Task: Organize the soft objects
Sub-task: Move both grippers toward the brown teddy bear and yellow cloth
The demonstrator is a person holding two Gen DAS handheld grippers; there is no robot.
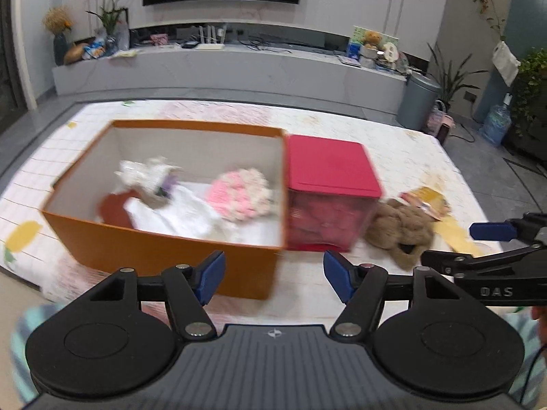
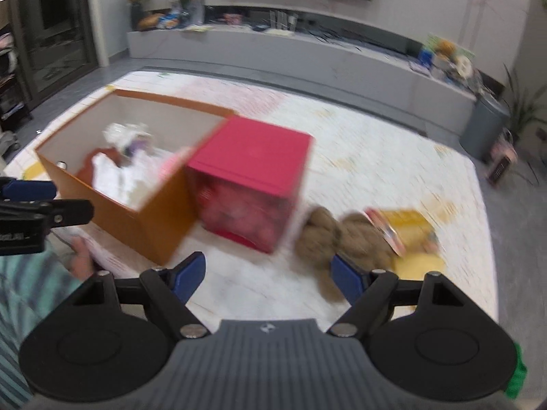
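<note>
An open orange box point(image 1: 164, 242) stands on the pale mat and holds a pink plush point(image 1: 242, 194), a white plush point(image 1: 150, 174) and white cloth point(image 1: 177, 215). A closed red box point(image 1: 328, 167) touches its right side. Right of that, a brown plush point(image 2: 342, 235) lies on the mat beside a yellow packet point(image 2: 410, 222). My left gripper point(image 1: 273, 276) hangs open and empty in front of the orange box's near right corner. My right gripper point(image 2: 270, 276) is also open and empty, its right finger just in front of the brown plush.
The patterned mat point(image 1: 393, 157) covers the floor. Behind it runs a long grey TV bench point(image 1: 239, 71) with clutter, and a grey bin point(image 1: 417, 102), potted plants and a water bottle point(image 1: 495, 124) stand at the right. A person's hand point(image 2: 80, 256) shows low left.
</note>
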